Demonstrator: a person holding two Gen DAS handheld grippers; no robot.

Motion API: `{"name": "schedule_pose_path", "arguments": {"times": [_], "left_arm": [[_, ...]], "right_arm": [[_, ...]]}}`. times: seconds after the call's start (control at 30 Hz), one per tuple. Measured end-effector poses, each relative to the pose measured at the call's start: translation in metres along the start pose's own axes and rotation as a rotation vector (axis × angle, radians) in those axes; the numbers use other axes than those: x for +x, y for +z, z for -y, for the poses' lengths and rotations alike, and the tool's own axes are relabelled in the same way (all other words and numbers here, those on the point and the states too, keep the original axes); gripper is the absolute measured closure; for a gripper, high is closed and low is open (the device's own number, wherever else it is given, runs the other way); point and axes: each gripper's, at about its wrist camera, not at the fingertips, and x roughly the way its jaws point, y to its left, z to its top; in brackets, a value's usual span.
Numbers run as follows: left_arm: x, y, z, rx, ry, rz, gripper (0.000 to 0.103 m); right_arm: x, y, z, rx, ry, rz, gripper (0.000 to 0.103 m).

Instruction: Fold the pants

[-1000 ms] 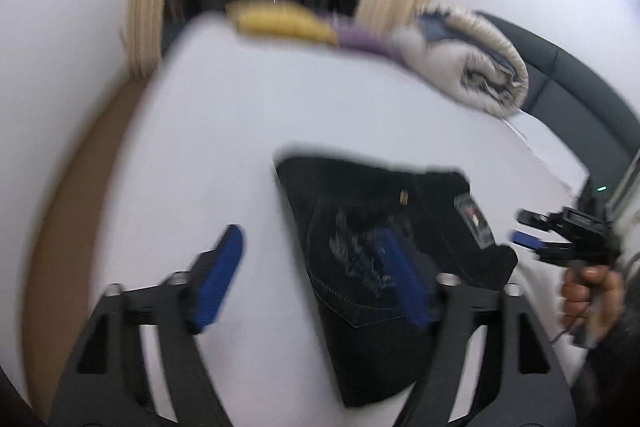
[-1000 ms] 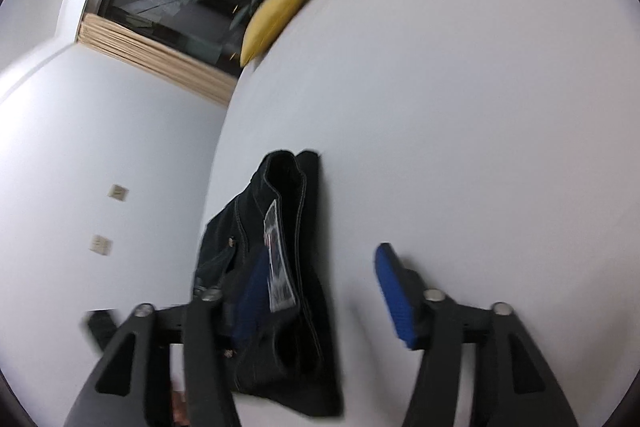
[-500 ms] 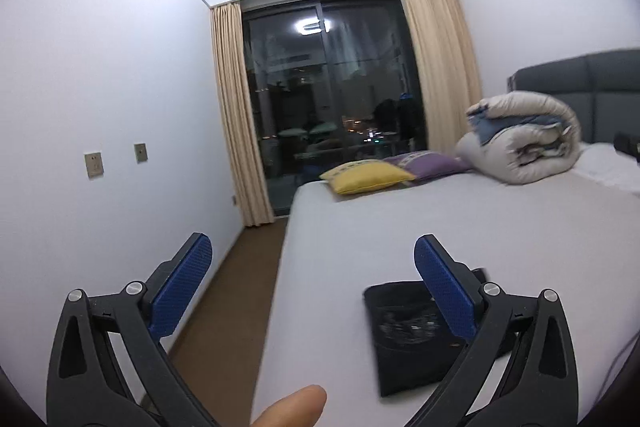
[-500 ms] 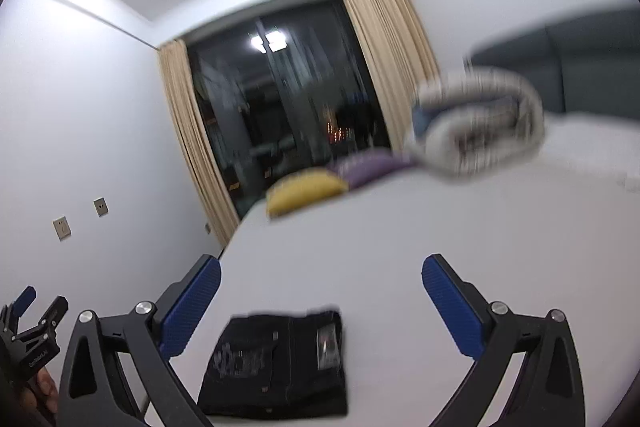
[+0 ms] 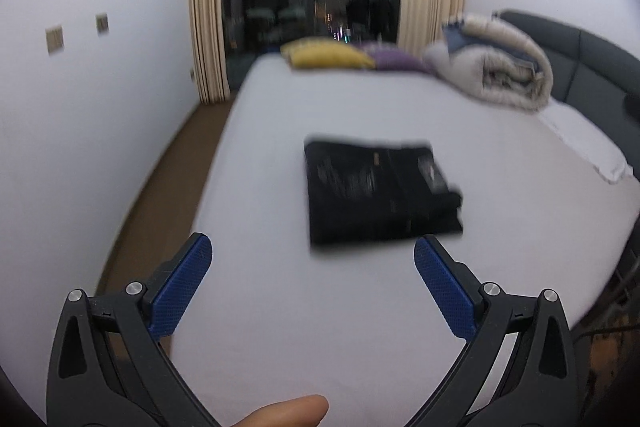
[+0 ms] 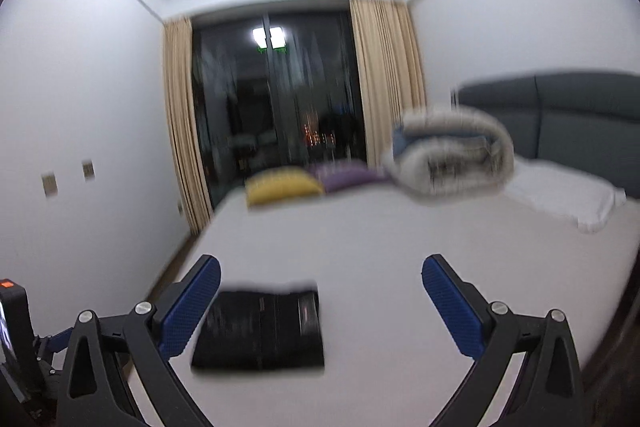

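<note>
A yellow pillow (image 5: 326, 57) and purple pillow (image 5: 394, 61) line the white bed's (image 5: 280, 163) far edge; a rolled duvet (image 5: 496, 67) sits far right, before beige curtains (image 5: 208, 3).

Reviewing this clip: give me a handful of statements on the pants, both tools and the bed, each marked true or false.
1. The pants lie folded into a compact dark rectangle on the bed. True.
2. The left tool is shut on the pants. False: its jaws stand wide apart, short of the fabric.
3. The right tool is open and holds nothing. True.
4. A yellow pillow sits at the bed's far end, beside a purple pillow. True.
5. The rolled duvet lies on top of the pants. False: it lies apart from them, near the headboard.
</note>
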Motion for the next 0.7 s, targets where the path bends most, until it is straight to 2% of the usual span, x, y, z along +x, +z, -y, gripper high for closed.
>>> {"name": "schedule_pose_path", "arguments": {"times": [0.13,0.23,0.37,0.6,0.7], "left_arm": [[0.016,-0.038,-0.004,-0.024,-0.010,-0.100,0.000],[0.032,-0.059,-0.008,-0.044,-0.018,-0.164,0.000],[0.058,-0.073,-0.012,-0.059,-0.016,-0.212,0.000],[0.089,-0.070,-0.017,-0.062,-0.012,-0.242,0.000],[0.100,-0.059,-0.021,-0.062,-0.010,-0.250,0.000]], "right_arm": [[0.030,-0.050,0.000,0.037,-0.014,-0.216,0.000],[0.043,-0.076,-0.001,0.025,-0.025,-0.300,0.000],[0.054,-0.100,-0.009,-0.015,-0.028,-0.393,0.000],[0.062,-0.118,-0.023,-0.073,-0.029,-0.423,0.000],[0.068,-0.124,-0.026,-0.080,-0.022,-0.441,0.000]]}}
